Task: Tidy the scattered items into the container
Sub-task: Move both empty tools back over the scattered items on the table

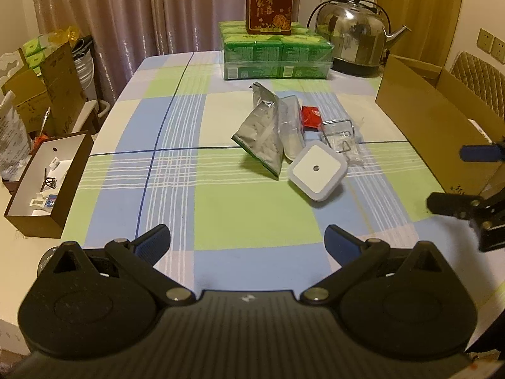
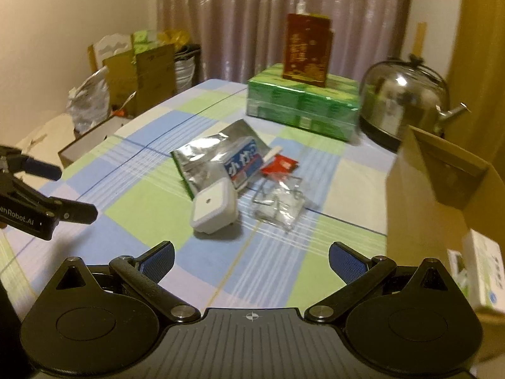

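Observation:
A cluster of loose items lies mid-table: a silver foil pouch (image 1: 263,134) (image 2: 202,164), a white square plug-in light (image 1: 316,170) (image 2: 213,210), a red sachet (image 1: 311,117) (image 2: 281,167), a clear bag with wire clips (image 1: 342,140) (image 2: 279,203) and a blue-printed packet (image 2: 244,164). An open cardboard box (image 1: 432,126) (image 2: 426,208) stands at the right. My left gripper (image 1: 247,240) (image 2: 72,189) is open, short of the items. My right gripper (image 2: 251,259) (image 1: 446,178) is open too, beside the box, holding nothing.
A green shrink-wrapped tissue pack (image 1: 277,52) (image 2: 303,104) with a red carton (image 1: 269,0) on top and a steel kettle (image 1: 355,36) (image 2: 404,104) stand at the table's far end. A small brown box of oddments (image 1: 47,186) sits off the left edge. A white carton (image 2: 484,278) lies inside the cardboard box.

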A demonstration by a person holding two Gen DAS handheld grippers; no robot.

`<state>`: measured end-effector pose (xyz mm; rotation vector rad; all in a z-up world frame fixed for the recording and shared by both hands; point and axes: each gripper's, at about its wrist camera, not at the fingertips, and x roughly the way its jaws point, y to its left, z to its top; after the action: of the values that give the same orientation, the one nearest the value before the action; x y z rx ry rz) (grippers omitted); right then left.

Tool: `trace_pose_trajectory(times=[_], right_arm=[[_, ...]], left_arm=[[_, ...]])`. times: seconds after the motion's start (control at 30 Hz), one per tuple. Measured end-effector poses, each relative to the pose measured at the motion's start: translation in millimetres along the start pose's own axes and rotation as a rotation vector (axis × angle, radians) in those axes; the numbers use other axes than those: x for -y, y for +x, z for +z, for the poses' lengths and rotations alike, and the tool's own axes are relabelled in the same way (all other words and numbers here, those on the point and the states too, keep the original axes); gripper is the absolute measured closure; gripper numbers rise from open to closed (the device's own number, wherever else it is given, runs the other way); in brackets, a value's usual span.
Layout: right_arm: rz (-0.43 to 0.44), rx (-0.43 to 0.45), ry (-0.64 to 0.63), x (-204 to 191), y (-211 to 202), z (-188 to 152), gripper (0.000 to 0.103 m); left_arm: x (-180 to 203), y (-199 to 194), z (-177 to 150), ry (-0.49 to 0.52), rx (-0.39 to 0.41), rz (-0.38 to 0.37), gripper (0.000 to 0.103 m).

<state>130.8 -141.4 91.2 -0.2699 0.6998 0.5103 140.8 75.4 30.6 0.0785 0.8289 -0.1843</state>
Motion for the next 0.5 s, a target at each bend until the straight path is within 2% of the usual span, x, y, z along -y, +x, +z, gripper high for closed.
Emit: trace_pose_trajectory(times=[0.27, 0.5], right_arm=[[0.012, -0.014, -0.091, -18.4, 52.3, 6.8, 0.002], [0.011, -0.029, -0.182, -37.5, 97.1, 15.0, 0.002]], left_arm=[[-14.7, 35.4, 10.0, 0.044, -0.012, -0.002, 0.001], [-29.9, 63.9, 17.8, 0.031, -0.013, -0.001, 0.001]])
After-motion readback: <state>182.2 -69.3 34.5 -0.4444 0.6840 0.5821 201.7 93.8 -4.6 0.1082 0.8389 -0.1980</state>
